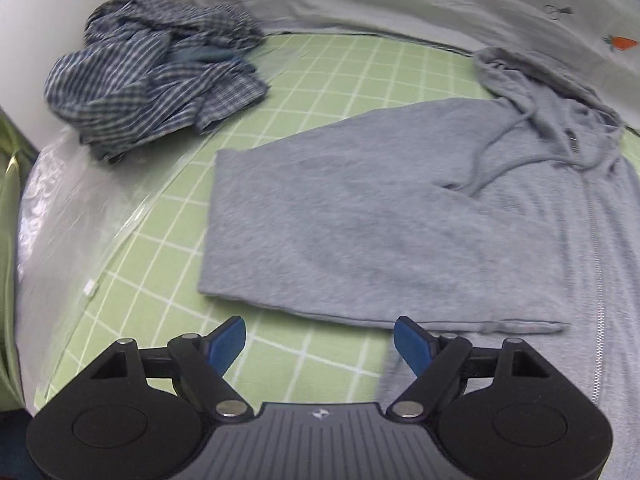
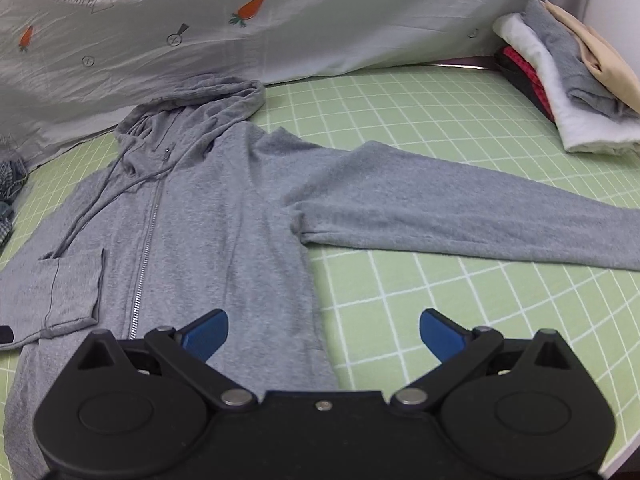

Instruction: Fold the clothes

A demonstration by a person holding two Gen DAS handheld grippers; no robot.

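While both tongs gape empty, only the right view shows the folded stack (image 2: 576, 80); only the left, the crumpled plaid shirt (image 1: 156, 76).

Outlined triangle print with blurred lettering on the pale carrot-print sheet (image 2: 280, 20), not legible, no other text

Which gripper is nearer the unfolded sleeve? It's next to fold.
Right. The right gripper hovers just below the outstretched sleeve; the left gripper is by the hoodie's folded side.
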